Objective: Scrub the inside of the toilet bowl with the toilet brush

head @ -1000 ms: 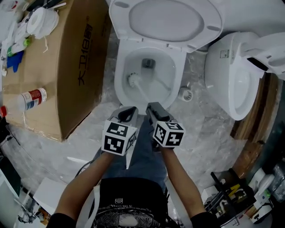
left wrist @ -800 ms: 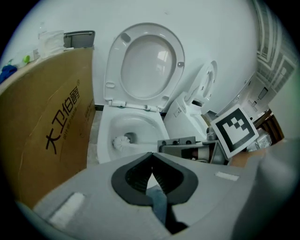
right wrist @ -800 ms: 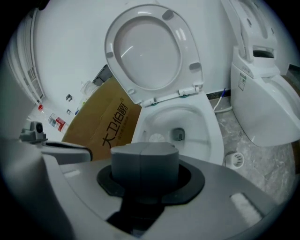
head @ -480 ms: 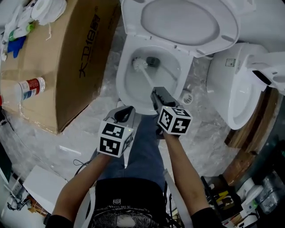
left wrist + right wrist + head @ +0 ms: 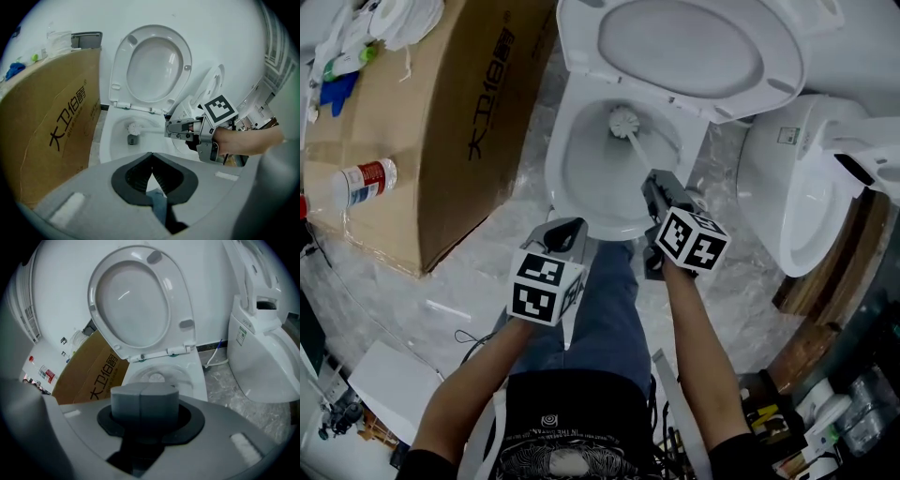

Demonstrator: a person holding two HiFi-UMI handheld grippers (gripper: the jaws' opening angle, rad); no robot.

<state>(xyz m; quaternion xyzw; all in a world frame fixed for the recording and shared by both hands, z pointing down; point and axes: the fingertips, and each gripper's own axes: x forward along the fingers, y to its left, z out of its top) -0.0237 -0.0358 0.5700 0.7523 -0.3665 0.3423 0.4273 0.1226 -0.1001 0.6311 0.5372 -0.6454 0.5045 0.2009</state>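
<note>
the right claw (image 5: pixel 659 184) is clamped on the handle of the toilet brush (image 5: pixel 625 122), and the brush's white bristle head sits inside the toilet bowl (image 5: pixel 559 164) at its back wall, just below the raised seat (image 5: pixel 694 52). the left claw (image 5: pixel 566 234) has its jaws pressed together on nothing and hangs over the bowl's front rim, near the right one. a cardboard box (image 5: pixel 441 112) stands just left of the toilet, and a second toilet (image 5: pixel 792 178) stands on its right.
</note>
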